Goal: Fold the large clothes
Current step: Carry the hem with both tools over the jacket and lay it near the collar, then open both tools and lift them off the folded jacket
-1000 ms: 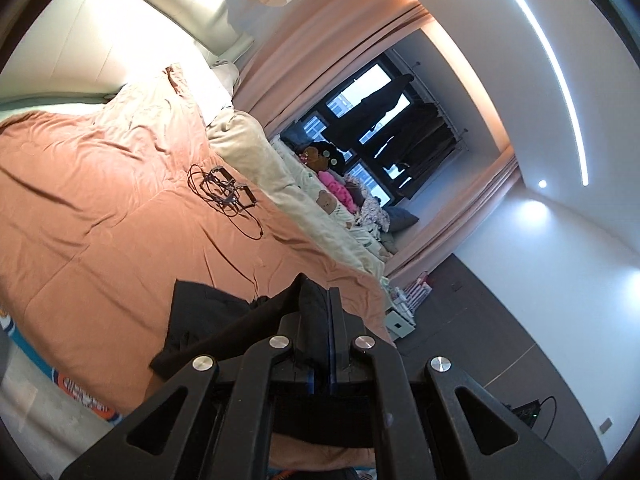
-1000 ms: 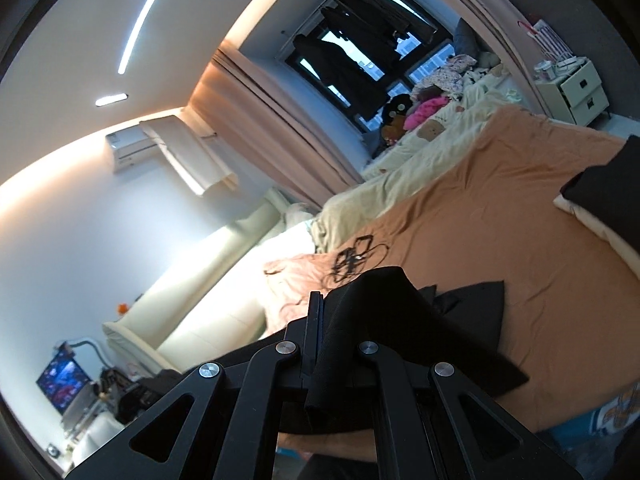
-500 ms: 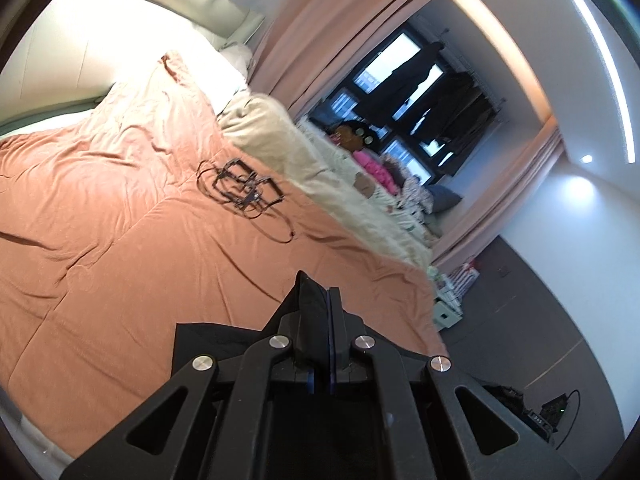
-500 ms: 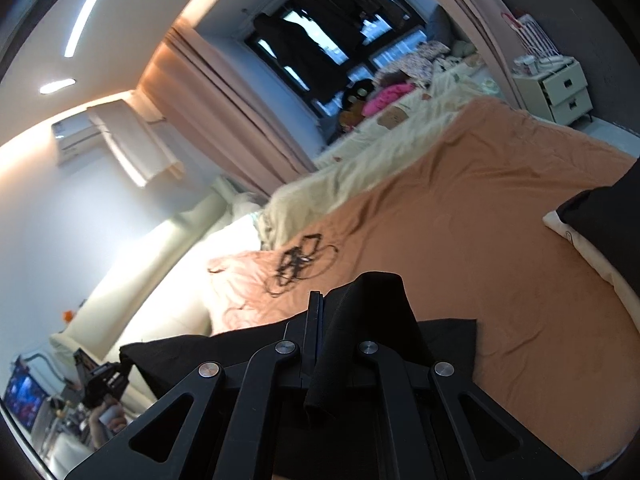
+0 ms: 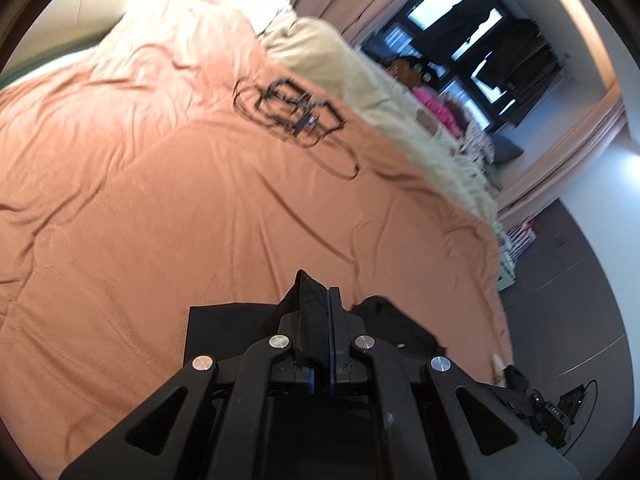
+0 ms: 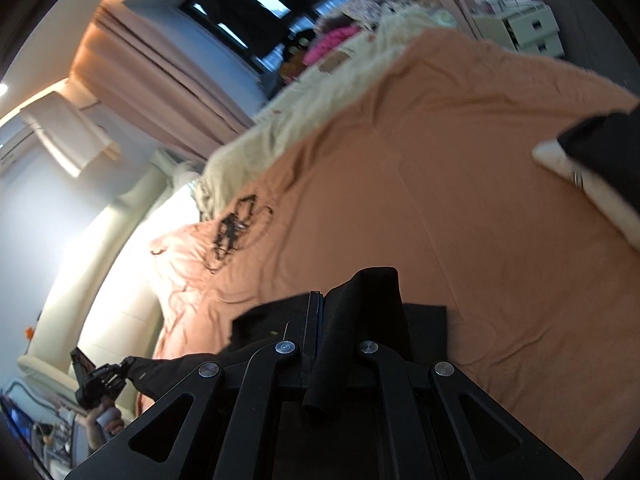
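- Two grippers each held a separate bit of one black garment (image 5: 224, 332), which lay low over the orange bedspread (image 5: 200, 200) near the bed's front edge; a grip at two points is what lets a large cloth be spread or carried into a fold.
- Left gripper (image 5: 326, 308): its jaws were pressed together on a thin peak of the black cloth, which stuck up just past the tips. From there the cloth fell away to both sides, a flat panel to one side and a bunched lump to the other.
- Right gripper (image 6: 320, 304): its jaws were likewise clamped on the garment, with a thick fold of cloth (image 6: 360, 320) draped over one finger and hanging back toward the camera, so the hold looked like a gathered edge rather than a single layer.
- A tangle of black cable (image 5: 292, 112) lay farther up the bedspread, well apart from the garment, so the stretch between was free for laying it out.
- A cream blanket (image 5: 360, 80) ran along the far side of the bed.
- By my reading, the cloth was being lowered flat, and the fold itself was not yet made.
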`<move>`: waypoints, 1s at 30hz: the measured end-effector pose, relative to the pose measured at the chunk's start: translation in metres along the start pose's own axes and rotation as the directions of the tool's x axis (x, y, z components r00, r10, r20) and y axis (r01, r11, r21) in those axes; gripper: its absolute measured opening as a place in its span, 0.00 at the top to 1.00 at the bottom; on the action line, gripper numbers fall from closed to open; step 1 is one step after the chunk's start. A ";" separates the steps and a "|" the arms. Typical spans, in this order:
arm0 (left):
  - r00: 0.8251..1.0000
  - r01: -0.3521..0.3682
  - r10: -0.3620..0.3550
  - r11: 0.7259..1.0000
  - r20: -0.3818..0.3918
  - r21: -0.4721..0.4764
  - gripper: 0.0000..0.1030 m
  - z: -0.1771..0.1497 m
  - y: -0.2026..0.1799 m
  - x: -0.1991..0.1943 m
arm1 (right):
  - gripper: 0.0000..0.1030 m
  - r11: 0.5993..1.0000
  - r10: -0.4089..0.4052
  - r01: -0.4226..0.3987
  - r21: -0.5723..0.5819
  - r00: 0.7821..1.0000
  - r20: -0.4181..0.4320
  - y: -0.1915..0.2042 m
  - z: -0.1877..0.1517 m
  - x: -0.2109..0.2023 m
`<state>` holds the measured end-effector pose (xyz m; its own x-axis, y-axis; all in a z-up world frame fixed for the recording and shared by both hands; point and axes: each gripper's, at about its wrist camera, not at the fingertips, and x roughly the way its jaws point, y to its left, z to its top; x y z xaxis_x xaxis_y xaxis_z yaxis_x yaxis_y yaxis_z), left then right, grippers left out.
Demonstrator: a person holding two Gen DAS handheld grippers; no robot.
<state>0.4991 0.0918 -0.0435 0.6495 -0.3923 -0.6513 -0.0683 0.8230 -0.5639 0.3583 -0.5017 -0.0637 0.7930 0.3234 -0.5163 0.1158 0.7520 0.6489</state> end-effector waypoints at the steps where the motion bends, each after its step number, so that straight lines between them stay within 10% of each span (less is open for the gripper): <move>1: 1.000 -0.011 0.011 1.000 -0.010 0.000 0.94 0.000 0.002 0.007 | 0.96 1.000 -0.009 0.009 0.007 1.000 -0.011 -0.006 -0.002 0.006; 9: 0.993 -0.113 0.113 0.994 -0.042 0.000 0.94 -0.002 0.016 0.053 | 0.92 0.996 -0.074 0.078 0.051 0.993 -0.090 -0.037 -0.007 0.053; 14: 0.990 -0.123 0.119 0.991 -0.071 -0.061 0.88 0.002 0.030 0.065 | 0.26 0.991 -0.127 0.131 0.042 0.989 -0.081 -0.037 -0.001 0.058; 16: 0.987 -0.130 0.123 0.989 -0.099 -0.070 0.75 0.004 0.030 0.067 | 0.24 0.992 -0.122 0.124 0.031 0.991 -0.060 -0.035 0.001 0.052; 20: 0.990 -0.138 0.138 0.990 -0.033 0.004 0.10 0.005 0.016 0.048 | 0.24 0.991 -0.131 0.131 -0.004 0.990 -0.055 -0.030 -0.002 0.035; 30: 0.964 -0.247 0.256 0.961 -0.066 0.125 0.11 -0.014 0.030 0.021 | 0.24 0.963 -0.264 0.244 -0.119 0.941 -0.211 -0.050 -0.041 0.035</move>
<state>0.5002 0.1023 -0.0809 0.5591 -0.1946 -0.8059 -0.1308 0.9392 -0.3175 0.3557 -0.5043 -0.1369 0.5895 0.2267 -0.7753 0.2335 0.8710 0.4323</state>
